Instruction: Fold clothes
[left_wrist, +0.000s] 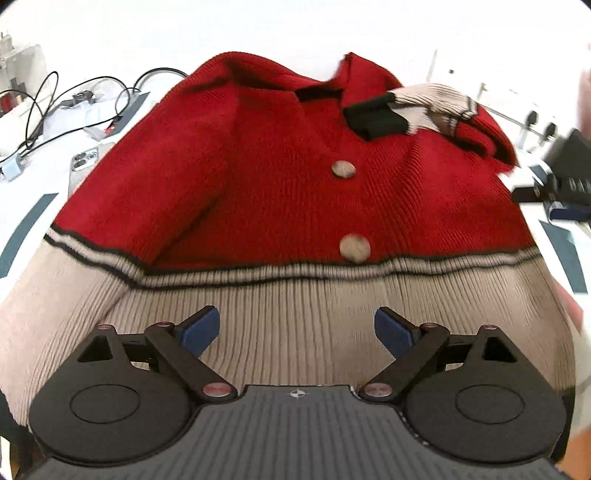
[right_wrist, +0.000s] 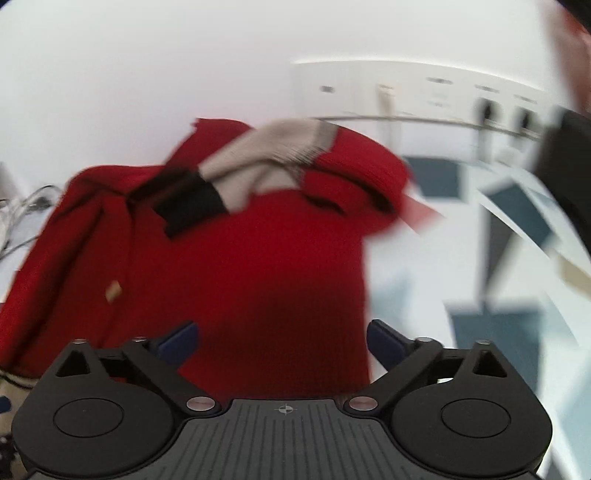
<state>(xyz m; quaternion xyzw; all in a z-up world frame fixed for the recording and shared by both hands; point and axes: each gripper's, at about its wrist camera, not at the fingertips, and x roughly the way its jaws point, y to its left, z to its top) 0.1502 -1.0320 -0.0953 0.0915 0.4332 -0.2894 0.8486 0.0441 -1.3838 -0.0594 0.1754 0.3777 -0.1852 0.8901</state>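
Note:
A red knit cardigan (left_wrist: 280, 177) with a beige ribbed hem (left_wrist: 295, 317) and two round buttons lies flat on the white table. One sleeve (left_wrist: 424, 105), beige with a black cuff, is folded across its upper right. My left gripper (left_wrist: 297, 328) hovers open over the beige hem, nothing between its blue pads. In the blurred right wrist view the same cardigan (right_wrist: 266, 266) fills the middle, its folded sleeve (right_wrist: 258, 162) on top. My right gripper (right_wrist: 282, 341) stands open above the red body, holding nothing. It also shows at the right edge of the left wrist view as the right gripper (left_wrist: 554, 184).
Black cables (left_wrist: 74, 107), small devices and a phone (left_wrist: 86, 162) lie on the table to the cardigan's left. Dark teal markings (right_wrist: 509, 221) cover the table at the right. A white wall with sockets (right_wrist: 487, 107) stands behind.

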